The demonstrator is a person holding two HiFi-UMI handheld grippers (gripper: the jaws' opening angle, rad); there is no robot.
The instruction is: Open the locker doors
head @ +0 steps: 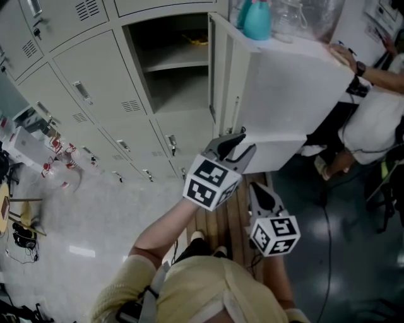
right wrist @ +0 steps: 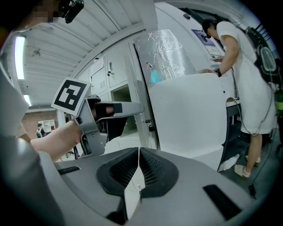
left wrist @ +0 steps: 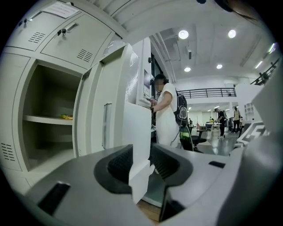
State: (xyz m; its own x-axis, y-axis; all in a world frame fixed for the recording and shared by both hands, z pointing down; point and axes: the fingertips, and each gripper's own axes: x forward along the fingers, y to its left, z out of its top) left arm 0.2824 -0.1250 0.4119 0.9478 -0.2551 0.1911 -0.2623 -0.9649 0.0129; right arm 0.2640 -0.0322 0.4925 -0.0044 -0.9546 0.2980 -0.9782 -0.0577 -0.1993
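One locker (head: pixel 177 69) stands open, with a small yellow item (head: pixel 199 41) on its shelf. Its white door (head: pixel 297 82) is swung out towards the right. My left gripper (head: pixel 235 146) reaches the door's lower free edge; in the left gripper view that edge (left wrist: pixel 137 128) fills the gap between the pads, so my left gripper (left wrist: pixel 141 163) is shut on it. My right gripper (head: pixel 260 192) hangs lower and nearer, shut with nothing in it. The right gripper view shows my right gripper (right wrist: pixel 138 170) with its jaws together, the door (right wrist: pixel 190 114) ahead and the left gripper (right wrist: pixel 119 108) to the left.
Closed grey lockers (head: pixel 95 94) fill the wall to the left. A person in white (head: pixel 372 120) stands just beyond the door at the right. A teal spray bottle (head: pixel 257 19) stands above the door. A wooden bench (head: pixel 221 221) runs under my arms. Clutter (head: pixel 25 214) lies at far left.
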